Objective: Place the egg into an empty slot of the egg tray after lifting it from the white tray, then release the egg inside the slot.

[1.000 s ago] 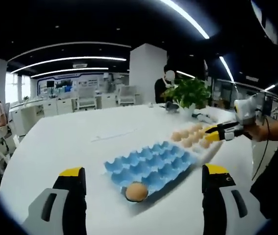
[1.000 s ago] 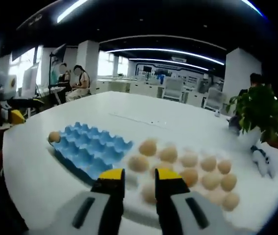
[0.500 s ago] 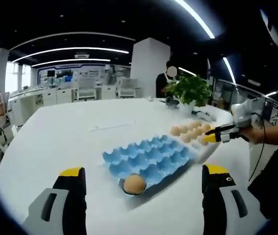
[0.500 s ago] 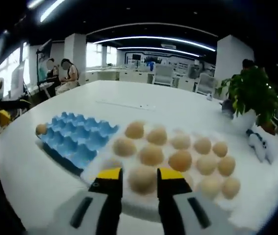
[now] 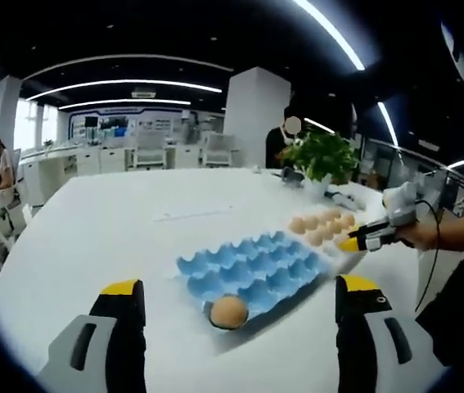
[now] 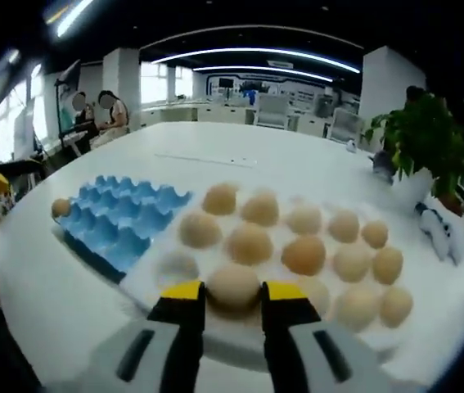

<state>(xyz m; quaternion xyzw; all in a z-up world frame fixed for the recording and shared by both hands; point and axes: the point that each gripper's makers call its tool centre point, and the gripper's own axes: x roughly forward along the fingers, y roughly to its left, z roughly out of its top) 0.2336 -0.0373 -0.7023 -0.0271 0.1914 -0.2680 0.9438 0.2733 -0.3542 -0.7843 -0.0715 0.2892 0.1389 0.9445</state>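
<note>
Closer now than a second ago, the right gripper (image 6: 232,296) brackets the nearest egg (image 6: 232,285) at bottom centre, on the white tray (image 6: 215,346), jaws narrowly parted, poised to pinch. Left gripper (image 5: 240,293) hangs spread before the blue tray (image 5: 252,268), one egg already slotted.

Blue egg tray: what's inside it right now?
One egg sits in a corner slot of the blue egg tray; the same egg shows in the right gripper view. The other visible slots look empty; some slot bottoms are hidden by the ridges.
</note>
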